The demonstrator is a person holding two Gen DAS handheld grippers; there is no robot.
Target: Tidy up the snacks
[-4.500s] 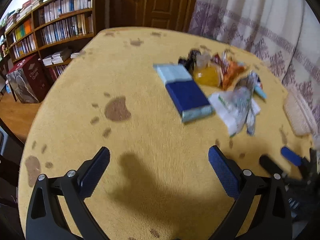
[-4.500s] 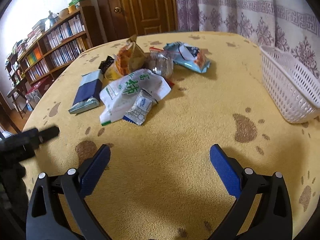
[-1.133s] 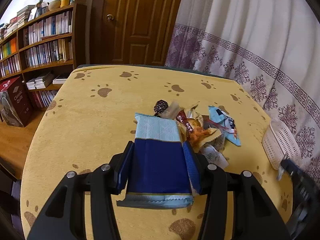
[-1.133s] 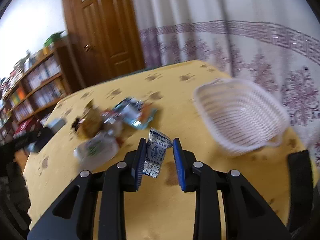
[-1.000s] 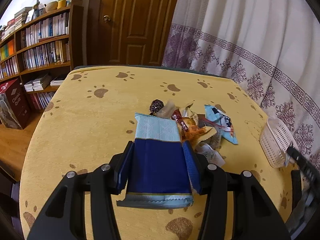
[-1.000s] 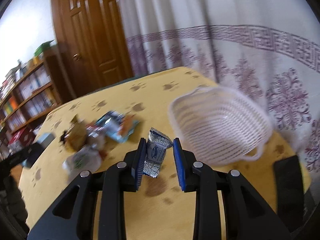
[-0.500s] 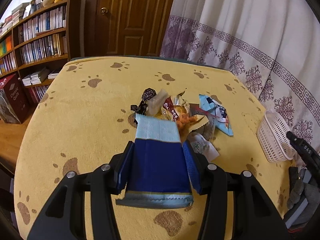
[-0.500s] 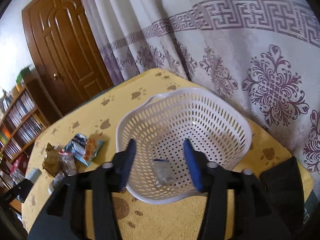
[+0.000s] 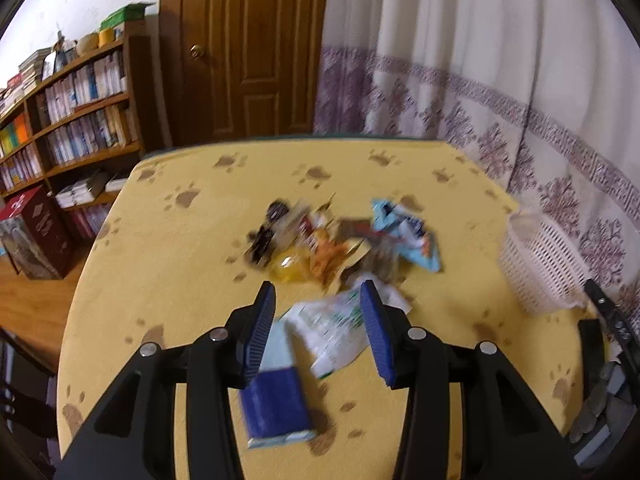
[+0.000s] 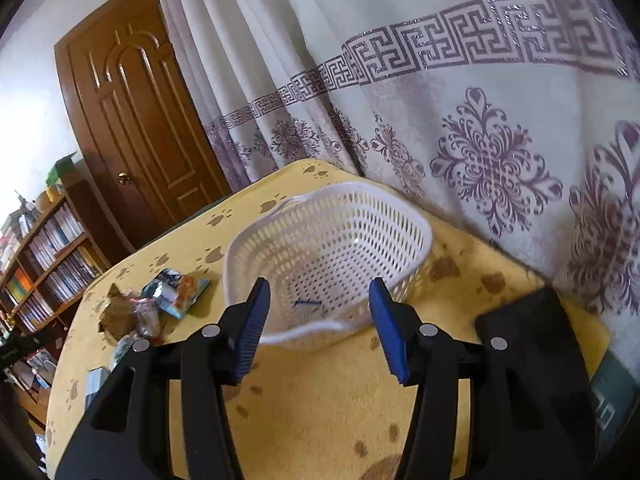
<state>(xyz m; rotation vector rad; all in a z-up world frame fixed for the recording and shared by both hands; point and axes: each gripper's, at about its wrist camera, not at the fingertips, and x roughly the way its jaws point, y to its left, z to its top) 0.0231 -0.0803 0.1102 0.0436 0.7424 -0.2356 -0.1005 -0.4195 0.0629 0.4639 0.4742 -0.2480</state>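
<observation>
Left gripper [image 9: 318, 330]: jaws apart, nothing clamped; they have just been closing slightly. The blue packet [image 9: 276, 406] is blurred below the left jaw, near the tabletop's [image 9: 180, 264] near edge; whether it is lying flat cannot be told. A white-and-green packet [image 9: 334, 330] shows between the jaws, on the cloth.

Remaining snack pile [image 9: 332, 240] sits mid-table, blurred: dark, orange and light-blue wrappers bunched together.

Right gripper [image 10: 320, 320]: jaws apart and empty, poised above the near rim of the white basket [image 10: 332, 240]. The basket stands at the tabletop's right edge, close to the curtain [image 10: 480, 120]. A small packet [image 10: 308, 306] lies on the basket floor, faint through blur.

A bookshelf [image 9: 68, 120] and a wooden door [image 9: 244, 48] stand beyond the far edge.
</observation>
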